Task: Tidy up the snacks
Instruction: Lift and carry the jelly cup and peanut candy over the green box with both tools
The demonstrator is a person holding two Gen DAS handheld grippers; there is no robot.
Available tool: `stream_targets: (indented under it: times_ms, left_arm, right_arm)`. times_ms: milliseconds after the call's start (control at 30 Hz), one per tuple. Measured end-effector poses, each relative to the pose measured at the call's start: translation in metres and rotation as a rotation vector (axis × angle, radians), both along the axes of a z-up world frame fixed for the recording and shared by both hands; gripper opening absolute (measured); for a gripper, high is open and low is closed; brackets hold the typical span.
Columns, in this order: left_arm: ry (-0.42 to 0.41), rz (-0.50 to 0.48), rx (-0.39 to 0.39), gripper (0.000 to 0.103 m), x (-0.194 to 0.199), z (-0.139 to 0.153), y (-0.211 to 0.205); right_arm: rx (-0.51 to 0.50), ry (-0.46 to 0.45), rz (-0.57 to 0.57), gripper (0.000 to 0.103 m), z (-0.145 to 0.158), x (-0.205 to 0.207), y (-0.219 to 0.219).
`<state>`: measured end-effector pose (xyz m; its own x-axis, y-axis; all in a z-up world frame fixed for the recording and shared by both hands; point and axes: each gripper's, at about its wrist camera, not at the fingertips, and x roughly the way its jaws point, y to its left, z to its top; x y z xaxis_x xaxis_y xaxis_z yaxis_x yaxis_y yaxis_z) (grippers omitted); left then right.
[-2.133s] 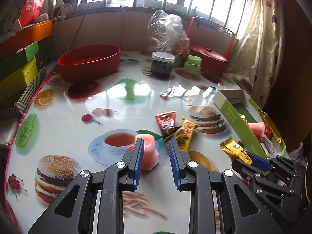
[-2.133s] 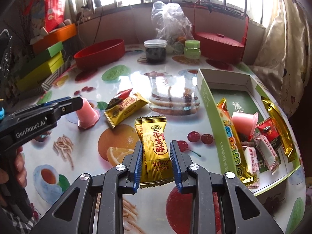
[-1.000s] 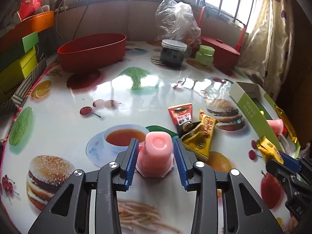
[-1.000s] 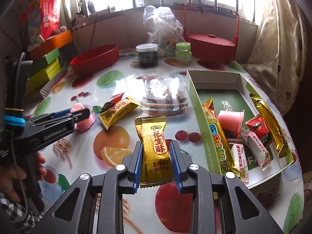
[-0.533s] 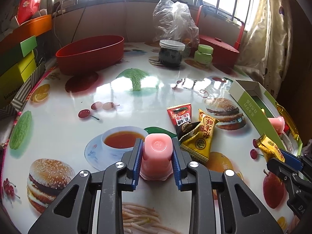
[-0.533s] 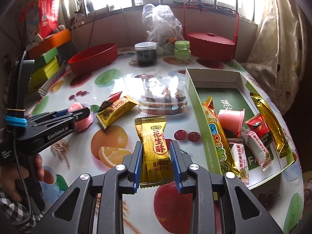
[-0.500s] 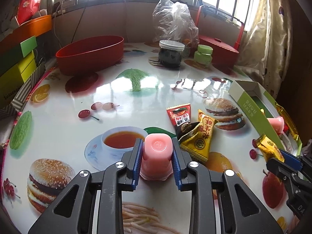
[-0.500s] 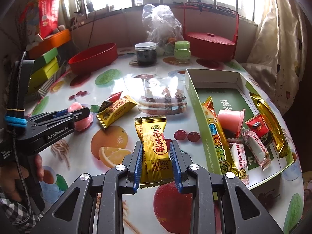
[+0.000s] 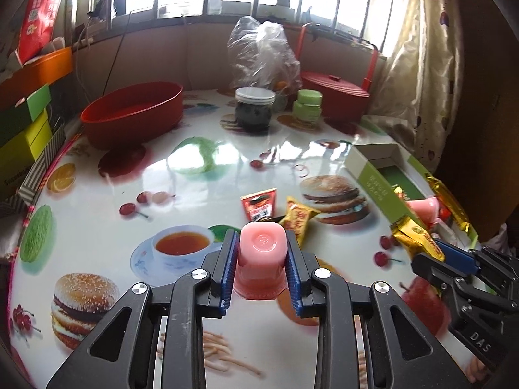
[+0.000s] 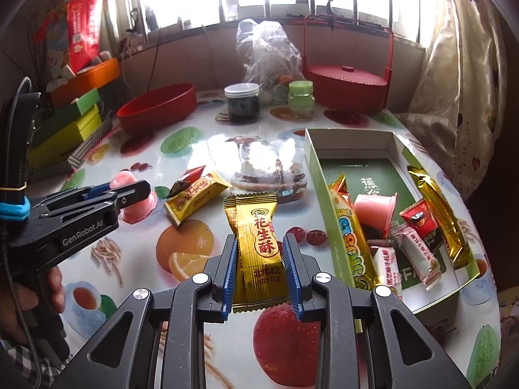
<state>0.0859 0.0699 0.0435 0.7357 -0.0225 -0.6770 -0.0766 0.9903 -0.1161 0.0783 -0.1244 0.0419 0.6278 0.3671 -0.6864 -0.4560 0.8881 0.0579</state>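
My left gripper (image 9: 262,246) is shut on a pink jelly cup (image 9: 262,256), upside down, just above the table; the cup also shows in the right wrist view (image 10: 136,194). My right gripper (image 10: 258,253) is shut on a gold peanut-candy packet (image 10: 258,240) held above the table; it also shows in the left wrist view (image 9: 418,238). A green open box (image 10: 319,178) at the right holds several snacks, among them a pink jelly cup (image 10: 374,209). A yellow bar (image 10: 194,196) and a red packet (image 9: 259,206) lie on the table between the grippers.
A red oval bowl (image 9: 133,113), a dark jar (image 9: 254,108), a green jar (image 9: 306,105), a plastic bag (image 9: 262,55) and a red lidded basket (image 9: 334,92) stand at the back. Coloured boxes (image 9: 22,123) are stacked at the left edge.
My left gripper closed around the pink jelly cup and has lifted it slightly. My right gripper keeps hold of the gold packet and has barely moved.
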Motion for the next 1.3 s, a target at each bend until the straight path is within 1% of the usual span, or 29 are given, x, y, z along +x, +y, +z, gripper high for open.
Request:
stream_targets:
  times_ms: [533,867,1133,1300]
  left_arm:
    - [-0.053,-0.098,0.001,0.029,-0.003,0.031,-0.039]
    - [-0.063,-0.193,-0.017,0.029,0.008,0.041,-0.078]
    - [-0.057,-0.272,-0.054,0.029,0.023,0.046,-0.109]
    - [-0.050,-0.306,-0.065,0.029,0.033,0.046,-0.124]
  right_arm:
    - [0.021,-0.042,-0.064,0.026,0.019,0.003,-0.032]
    - [0.025,-0.065,-0.139,0.026,0.030,0.009,-0.071]
    - [0.005,-0.060,-0.203,0.026,0.029,0.019,-0.101]
    - [0.001,-0.039,-0.246,0.026,0.023,0.028,-0.121]
